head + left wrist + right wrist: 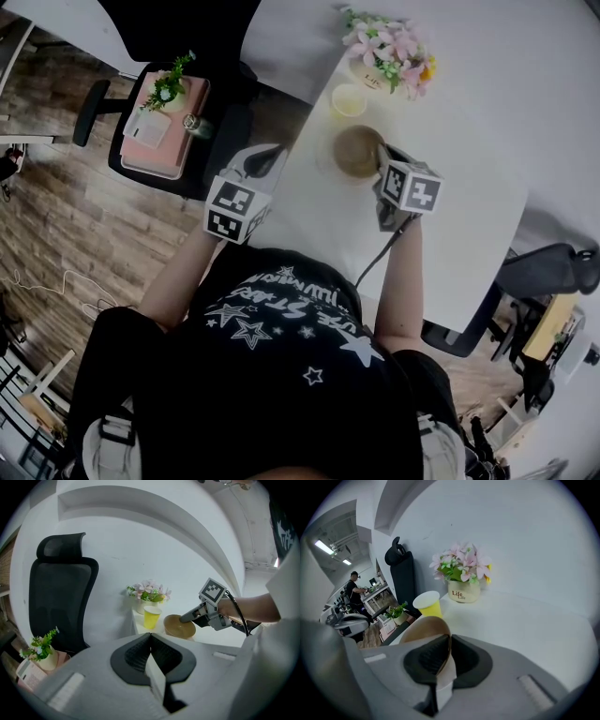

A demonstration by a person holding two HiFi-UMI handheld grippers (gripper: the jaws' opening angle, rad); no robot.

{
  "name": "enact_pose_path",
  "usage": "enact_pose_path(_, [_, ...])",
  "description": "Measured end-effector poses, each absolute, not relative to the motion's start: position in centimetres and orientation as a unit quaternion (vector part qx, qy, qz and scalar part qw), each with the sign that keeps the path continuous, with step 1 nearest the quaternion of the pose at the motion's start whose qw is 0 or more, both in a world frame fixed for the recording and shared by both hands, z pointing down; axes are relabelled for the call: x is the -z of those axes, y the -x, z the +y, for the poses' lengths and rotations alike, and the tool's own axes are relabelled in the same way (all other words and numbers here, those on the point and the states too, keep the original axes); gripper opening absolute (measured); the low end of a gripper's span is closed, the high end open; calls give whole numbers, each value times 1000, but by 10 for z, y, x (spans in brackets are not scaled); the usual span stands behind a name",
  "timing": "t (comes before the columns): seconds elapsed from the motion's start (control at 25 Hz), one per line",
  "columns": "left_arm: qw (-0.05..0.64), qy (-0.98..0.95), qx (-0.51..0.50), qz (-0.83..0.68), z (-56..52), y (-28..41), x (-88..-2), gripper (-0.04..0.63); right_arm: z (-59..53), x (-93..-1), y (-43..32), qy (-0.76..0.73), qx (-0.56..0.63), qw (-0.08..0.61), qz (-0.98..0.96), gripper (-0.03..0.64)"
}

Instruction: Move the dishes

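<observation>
A brown bowl (356, 150) stands on the white table (469, 187), near the table's left edge. My right gripper (382, 155) is shut on the bowl's near rim. In the right gripper view the thin rim (423, 629) runs up between the two black pads. The left gripper view shows that gripper (183, 618) reaching over the bowl (179, 626) from the right. My left gripper (267, 155) hangs just off the table's left edge, apart from the bowl. Its pads (150, 637) meet with nothing between them.
A yellow paper cup (348, 100) stands just beyond the bowl, and a pot of pink flowers (389, 52) behind that. A black office chair (169, 122) with a pink book and a small plant sits left of the table. Another chair (553, 267) stands at the right.
</observation>
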State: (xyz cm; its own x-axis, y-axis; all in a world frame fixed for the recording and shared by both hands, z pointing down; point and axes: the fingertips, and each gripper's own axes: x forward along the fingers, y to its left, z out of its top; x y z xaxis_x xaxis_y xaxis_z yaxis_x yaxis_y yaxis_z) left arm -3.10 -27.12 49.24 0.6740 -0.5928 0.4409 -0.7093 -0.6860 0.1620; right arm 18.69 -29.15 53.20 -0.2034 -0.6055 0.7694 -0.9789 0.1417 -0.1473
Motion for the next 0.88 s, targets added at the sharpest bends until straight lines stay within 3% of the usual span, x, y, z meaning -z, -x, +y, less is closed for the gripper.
enact_pose_path(0.16, [166, -901, -178, -360, -276, 29, -494, 9, -297, -527, -202, -578, -326, 284, -692, 22])
enact_pose_path(0.88, [171, -900, -185, -355, -286, 21, -502, 9, -322, -530, -286, -681, -359, 162, -617, 23])
